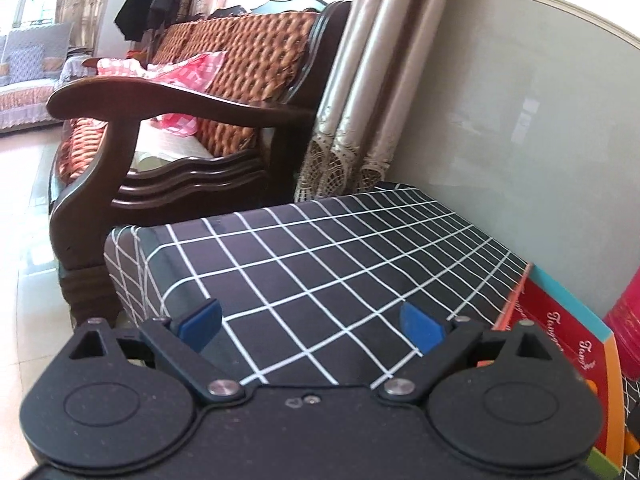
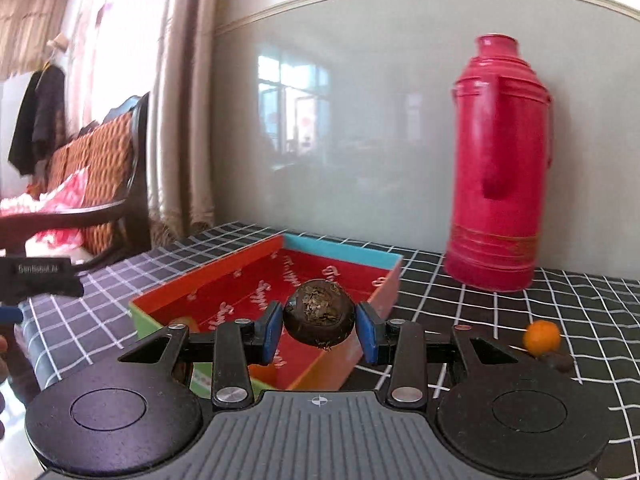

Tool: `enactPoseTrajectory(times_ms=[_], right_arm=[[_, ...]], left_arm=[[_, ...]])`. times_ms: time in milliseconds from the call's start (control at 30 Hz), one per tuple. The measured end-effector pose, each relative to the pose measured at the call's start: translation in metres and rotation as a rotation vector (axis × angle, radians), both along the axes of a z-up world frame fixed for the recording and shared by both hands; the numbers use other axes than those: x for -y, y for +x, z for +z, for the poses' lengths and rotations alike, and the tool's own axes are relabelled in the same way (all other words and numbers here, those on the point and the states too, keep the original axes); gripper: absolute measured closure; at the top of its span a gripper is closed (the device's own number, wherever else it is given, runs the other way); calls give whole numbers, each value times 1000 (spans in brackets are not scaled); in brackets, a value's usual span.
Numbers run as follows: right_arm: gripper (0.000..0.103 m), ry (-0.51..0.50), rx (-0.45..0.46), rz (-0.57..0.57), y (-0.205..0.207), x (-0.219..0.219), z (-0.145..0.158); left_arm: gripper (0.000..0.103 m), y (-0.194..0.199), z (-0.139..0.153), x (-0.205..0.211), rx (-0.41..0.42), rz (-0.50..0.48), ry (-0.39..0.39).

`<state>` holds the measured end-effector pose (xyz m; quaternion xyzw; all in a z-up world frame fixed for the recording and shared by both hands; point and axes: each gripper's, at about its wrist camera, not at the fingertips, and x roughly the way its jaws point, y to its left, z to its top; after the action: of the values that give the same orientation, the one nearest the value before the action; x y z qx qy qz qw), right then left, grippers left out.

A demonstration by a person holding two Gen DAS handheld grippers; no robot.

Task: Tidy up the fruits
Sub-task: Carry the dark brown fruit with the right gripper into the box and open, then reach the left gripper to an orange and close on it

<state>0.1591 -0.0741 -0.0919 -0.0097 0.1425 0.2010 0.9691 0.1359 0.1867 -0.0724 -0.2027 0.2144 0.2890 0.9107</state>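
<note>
In the right wrist view my right gripper is shut on a dark brown round fruit with a rough, flaky top, held above the near end of an open red box with a turquoise far wall. A bit of orange fruit shows inside the box at its near left corner. A small orange fruit lies on the checked cloth to the right, a small dark fruit just in front of it. My left gripper is open over bare checked cloth, left of the red box.
A tall red thermos stands at the back right against the grey wall. Left of the table are a dark wooden sofa and beige curtains. The table's left edge drops to a tiled floor.
</note>
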Motion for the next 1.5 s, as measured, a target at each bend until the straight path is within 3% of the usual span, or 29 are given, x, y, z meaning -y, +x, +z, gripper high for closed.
enactPoseTrajectory(times_ms=[367, 400, 500, 767, 933, 1167, 1500], right_arm=[[62, -30, -26, 4, 2, -13, -8], [59, -27, -27, 0, 2, -13, -8], [24, 7, -17, -30, 0, -7, -5], [20, 23, 22, -116, -5, 8, 3], [3, 25, 43, -214, -8, 24, 7], [0, -1, 33, -387, -6, 54, 7], [0, -36, 9, -712, -17, 123, 2]], left_arm=[[13, -5, -2, -12, 0, 30, -23], [13, -5, -2, -12, 1, 30, -24], [13, -5, -1, -12, 4, 32, -25], [13, -3, 3, 0, 12, 5, 9], [13, 2, 8, 18, 29, -40, 55], [12, 9, 19, 60, 72, -157, 136], [11, 21, 26, 154, 151, -453, 220]])
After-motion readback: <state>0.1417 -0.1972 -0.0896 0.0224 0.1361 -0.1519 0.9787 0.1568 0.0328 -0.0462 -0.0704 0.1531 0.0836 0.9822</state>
